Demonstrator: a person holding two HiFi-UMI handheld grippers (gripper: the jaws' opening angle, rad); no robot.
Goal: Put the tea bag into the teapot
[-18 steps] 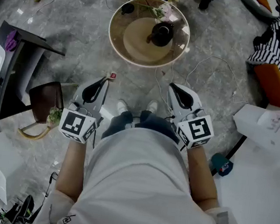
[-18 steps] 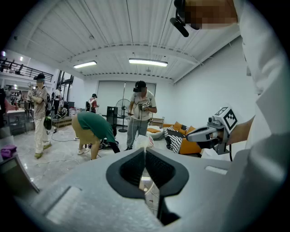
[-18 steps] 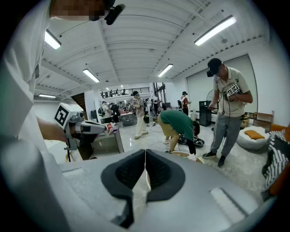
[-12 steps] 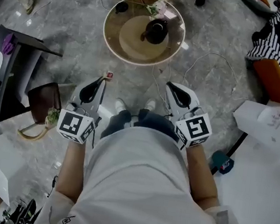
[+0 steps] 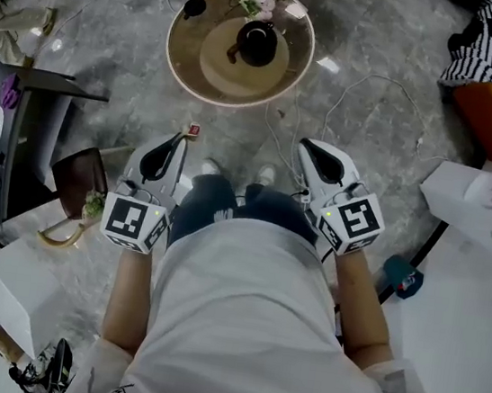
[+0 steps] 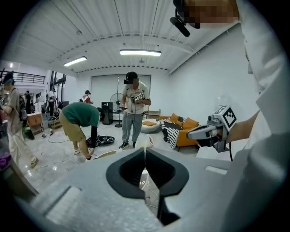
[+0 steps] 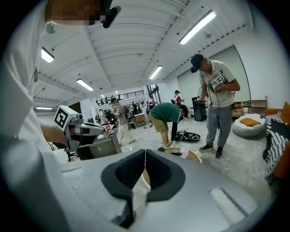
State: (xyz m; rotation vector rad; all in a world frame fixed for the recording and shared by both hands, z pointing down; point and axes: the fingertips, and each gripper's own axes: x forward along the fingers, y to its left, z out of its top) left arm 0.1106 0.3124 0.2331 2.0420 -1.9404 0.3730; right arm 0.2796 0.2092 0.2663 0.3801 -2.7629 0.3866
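The left gripper was clamped shut on the tea bag. The bag's red tag showed at the jaw tip in the head view, while that gripper's own view gave mostly the meeting pads. Ahead, on the grey marble floor, white cables lay before the round table bearing the dark teapot, well apart from both grippers. The right gripper was closed on nothing. Only the gripper views showed people under strip lights.
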